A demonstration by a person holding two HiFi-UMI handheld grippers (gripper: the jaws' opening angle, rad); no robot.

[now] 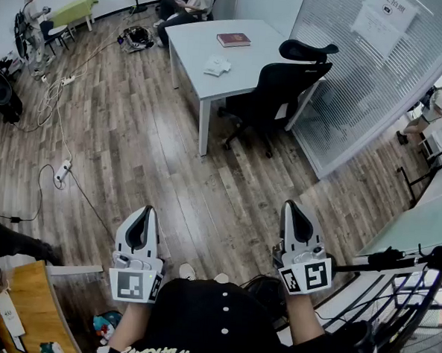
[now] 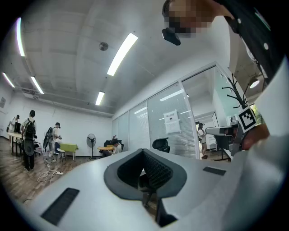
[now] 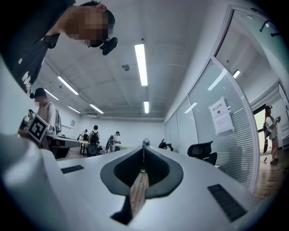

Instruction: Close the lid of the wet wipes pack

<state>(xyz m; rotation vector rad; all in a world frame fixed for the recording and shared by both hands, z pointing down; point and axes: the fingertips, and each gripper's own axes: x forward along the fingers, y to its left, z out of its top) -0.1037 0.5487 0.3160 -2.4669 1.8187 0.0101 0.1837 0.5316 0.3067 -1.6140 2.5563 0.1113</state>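
No wet wipes pack shows near my grippers. A small white flat item [image 1: 217, 65] lies on the far grey table [image 1: 242, 72] beside a dark red book [image 1: 234, 39]; I cannot tell what it is. My left gripper [image 1: 147, 209] and right gripper [image 1: 290, 206] are held side by side in front of the person's body, above bare wooden floor. Both point forward into the room. In the left gripper view the left gripper [image 2: 143, 150] has its jaws together with nothing between them. In the right gripper view the right gripper [image 3: 144, 143] is likewise shut and holds nothing.
A black office chair [image 1: 283, 82] stands at the table, beside a glass partition with blinds [image 1: 361, 76]. Cables and a power strip [image 1: 62, 171] trail over the floor at left. A wooden desk [image 1: 26, 302] sits at lower left, a black rack [image 1: 414, 260] at lower right. People stand far off.
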